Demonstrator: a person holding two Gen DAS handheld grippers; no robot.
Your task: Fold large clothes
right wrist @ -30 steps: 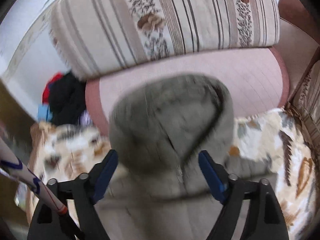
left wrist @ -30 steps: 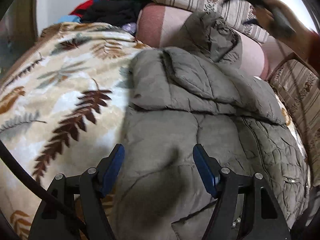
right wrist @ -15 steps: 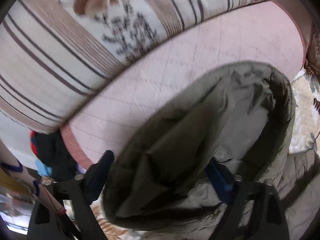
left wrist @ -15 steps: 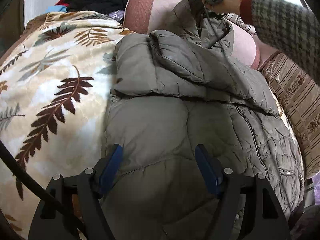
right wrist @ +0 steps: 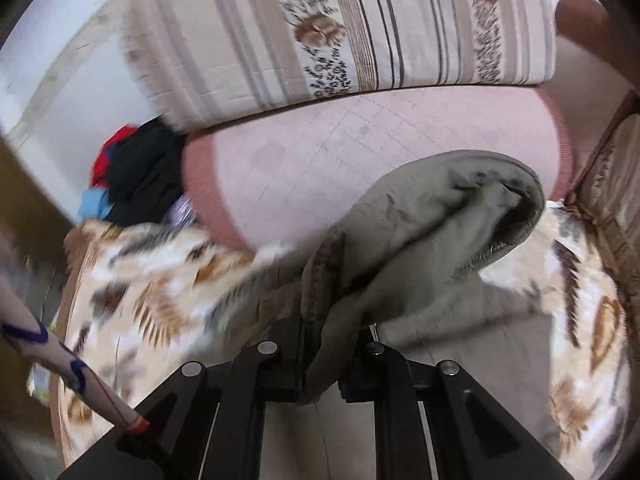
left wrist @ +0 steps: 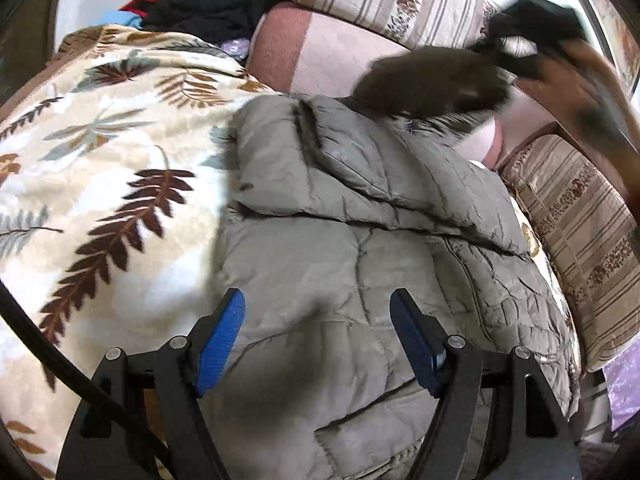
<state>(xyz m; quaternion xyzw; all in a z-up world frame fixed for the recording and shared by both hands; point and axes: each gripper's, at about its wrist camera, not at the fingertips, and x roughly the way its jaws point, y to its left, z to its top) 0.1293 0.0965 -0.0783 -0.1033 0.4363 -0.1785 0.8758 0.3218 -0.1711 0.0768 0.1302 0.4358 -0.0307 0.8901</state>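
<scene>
Left wrist: olive jacket (left wrist: 360, 280) on leaf-print blanket (left wrist: 100, 160); striped cushions (left wrist: 400, 4) behind

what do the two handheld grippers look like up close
The left gripper has a matte black frame with silver rivets, two fingers with ribbed blue pads, and a black cable beside it. The right gripper has the same black frame and rivets.

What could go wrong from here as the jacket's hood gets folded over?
1. The right claw pinches only a thin bunch of the hood; the slick padded fabric could slip out mid-swing.
2. The left claw hangs open over the jacket body without pinning it, so a pull on the hood may drag the folded sleeve out of place.
3. The hood is puffy and may spring back open once laid down.
</scene>
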